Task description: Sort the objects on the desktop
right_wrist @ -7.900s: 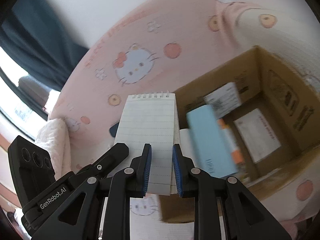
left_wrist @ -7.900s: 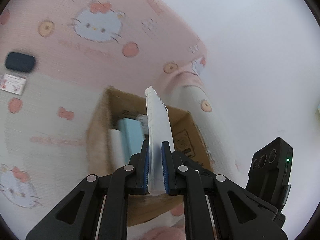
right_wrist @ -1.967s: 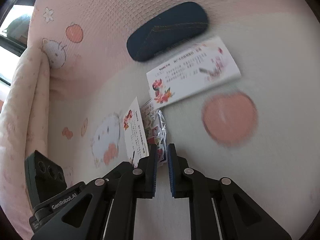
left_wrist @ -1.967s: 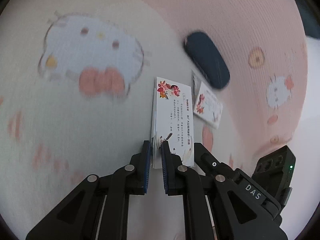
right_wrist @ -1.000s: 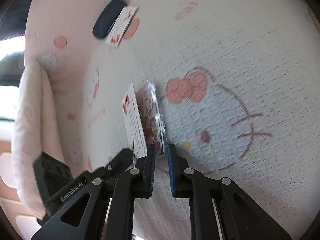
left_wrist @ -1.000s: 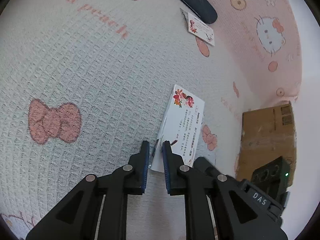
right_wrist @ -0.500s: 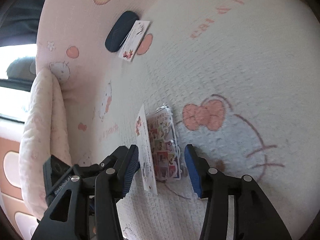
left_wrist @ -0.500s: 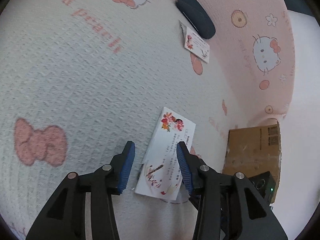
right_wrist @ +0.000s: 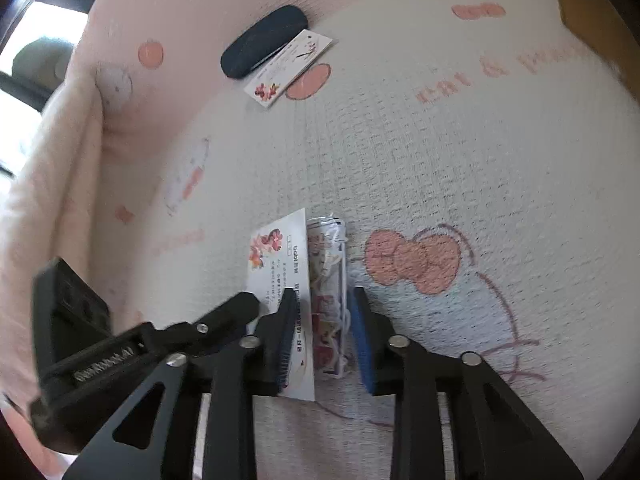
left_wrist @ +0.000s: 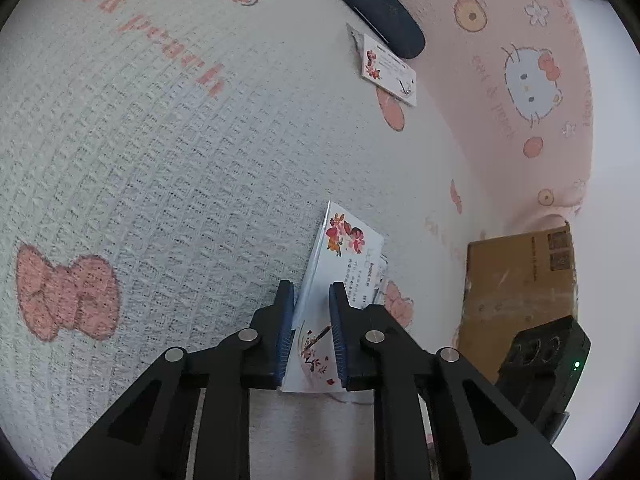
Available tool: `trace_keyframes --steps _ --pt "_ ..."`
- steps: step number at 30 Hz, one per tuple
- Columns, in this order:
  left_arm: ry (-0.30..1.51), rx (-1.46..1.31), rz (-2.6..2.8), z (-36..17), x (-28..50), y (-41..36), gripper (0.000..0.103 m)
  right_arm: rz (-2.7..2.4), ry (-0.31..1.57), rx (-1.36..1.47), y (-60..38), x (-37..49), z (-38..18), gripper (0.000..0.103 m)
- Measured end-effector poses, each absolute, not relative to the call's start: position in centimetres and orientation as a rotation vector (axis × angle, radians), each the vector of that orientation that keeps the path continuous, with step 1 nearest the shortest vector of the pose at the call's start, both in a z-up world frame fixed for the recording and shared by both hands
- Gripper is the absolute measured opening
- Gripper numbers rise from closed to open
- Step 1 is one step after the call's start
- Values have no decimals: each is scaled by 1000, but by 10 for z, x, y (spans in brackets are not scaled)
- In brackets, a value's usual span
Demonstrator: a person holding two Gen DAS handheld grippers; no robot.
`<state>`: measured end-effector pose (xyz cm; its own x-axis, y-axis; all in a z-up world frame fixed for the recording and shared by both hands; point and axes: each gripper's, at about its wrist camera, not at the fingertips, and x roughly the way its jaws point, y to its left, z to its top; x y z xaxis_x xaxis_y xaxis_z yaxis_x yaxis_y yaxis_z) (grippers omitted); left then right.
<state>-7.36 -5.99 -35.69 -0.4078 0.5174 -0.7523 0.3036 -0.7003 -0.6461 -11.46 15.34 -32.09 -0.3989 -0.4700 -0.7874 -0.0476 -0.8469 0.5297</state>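
Note:
A white flower-printed card (left_wrist: 342, 264) stands tilted on the Hello Kitty blanket (left_wrist: 160, 160) between the jaws of my left gripper (left_wrist: 311, 336), which is open around it. In the right wrist view the same card (right_wrist: 280, 276) leans beside a clear sticker packet (right_wrist: 328, 292). My right gripper (right_wrist: 322, 340) is open around the packet, and the left gripper's body shows at its left. A second flower card (left_wrist: 388, 68) and a dark blue glasses case (left_wrist: 380, 36) lie farther off, also in the right wrist view as card (right_wrist: 288, 68) and case (right_wrist: 262, 42).
A cardboard box (left_wrist: 520, 292) stands at the blanket's right edge in the left wrist view. Its corner (right_wrist: 592, 16) shows at the top right of the right wrist view. A pink padded edge (right_wrist: 52, 152) runs along the left.
Both grippers carried the card and packet away from the glasses case, lowered them to the blanket and opened. In the last half second the left jaws narrowed around the card.

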Motion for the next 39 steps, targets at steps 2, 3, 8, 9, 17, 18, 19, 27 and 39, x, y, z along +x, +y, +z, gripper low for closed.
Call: trace_keyframes --steps 2,3,8,9,17,18,19,27,39 --pt "-1183 -1621 2222 -358 -73 -61 20 -2324 -667 1562 152 -115 -320 19" --pt "-1185 -1630 2208 -359 -73 -60 20 -2319 -659 1569 152 -115 -319 19" --pt "-1151 -1660 2170 -360 -73 -56 20 -2276 -702 1593 159 -116 -322 18" --pt "-1145 -1663 2168 -360 -73 -55 20 -2255 -749 1600 162 -117 -325 18" --pt "-846 -1691 2347 -344 -72 -28 17 -2222 -768 1585 168 -115 -328 12" --pt "-850 -1662 2352 -339 -71 -29 16 -2232 -737 1584 166 -114 -327 12" --pt "-854 -1633 2356 -335 -70 -29 12 -2235 -712 1584 165 -114 -325 12" --pt "-826 -1569 2379 -319 -77 -29 7 -2123 -936 1562 183 -116 -338 13" --pt "-1369 -1456 2119 -335 -79 -67 4 -1981 -1198 1542 197 -119 -348 23"
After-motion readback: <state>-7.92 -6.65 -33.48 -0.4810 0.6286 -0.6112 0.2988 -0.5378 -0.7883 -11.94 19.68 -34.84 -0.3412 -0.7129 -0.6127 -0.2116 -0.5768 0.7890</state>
